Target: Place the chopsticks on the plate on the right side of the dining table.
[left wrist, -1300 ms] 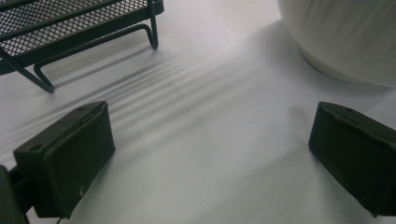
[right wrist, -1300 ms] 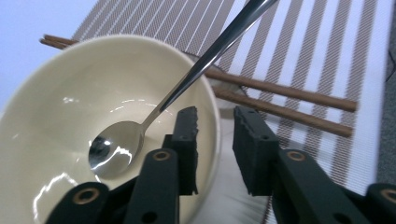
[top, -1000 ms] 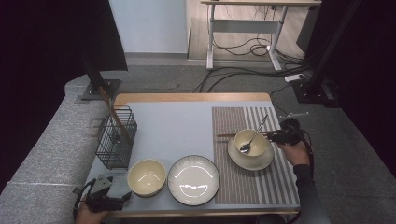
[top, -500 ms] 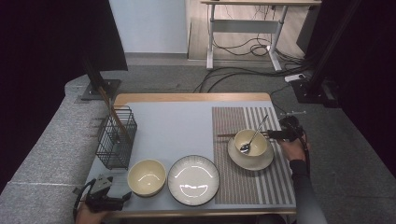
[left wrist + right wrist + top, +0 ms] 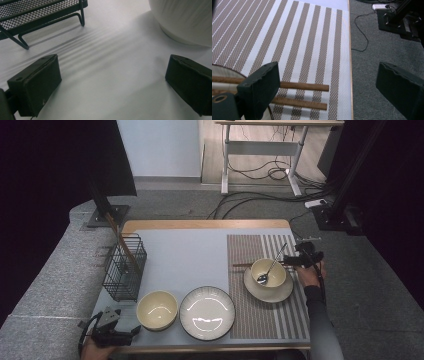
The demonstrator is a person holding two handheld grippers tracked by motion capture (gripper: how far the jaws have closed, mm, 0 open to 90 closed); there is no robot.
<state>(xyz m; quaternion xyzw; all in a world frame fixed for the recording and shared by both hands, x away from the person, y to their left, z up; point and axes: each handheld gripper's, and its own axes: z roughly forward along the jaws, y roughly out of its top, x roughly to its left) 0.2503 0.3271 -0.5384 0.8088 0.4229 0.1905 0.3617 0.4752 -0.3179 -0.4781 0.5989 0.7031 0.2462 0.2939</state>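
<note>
A small cream bowl (image 5: 274,270) stands on a saucer (image 5: 280,292) on the striped placemat (image 5: 260,320), and a metal spoon (image 5: 270,268) leans in it with its handle up toward the right. Two brown chopsticks (image 5: 242,265) (image 5: 304,86) lie on the mat behind the bowl. My right gripper (image 5: 290,262) (image 5: 328,75) sits just right of the bowl. It is open, its jaws have just been opening, and nothing is gripped between them. My left gripper (image 5: 131,332) (image 5: 112,75) rests open on the table's front left corner, pointing at a larger cream bowl (image 5: 157,309) (image 5: 185,20).
A dark-rimmed plate (image 5: 207,312) lies at the front middle. A black wire basket (image 5: 125,267) (image 5: 42,12) holding wooden sticks stands at the left. The table's right edge (image 5: 349,62) runs close by the right gripper, with grey floor and cables beyond.
The right gripper's jaws have spread apart and the hand has shifted slightly beside the small bowl. The spoon stays leaning in the bowl. The left gripper has not moved.
</note>
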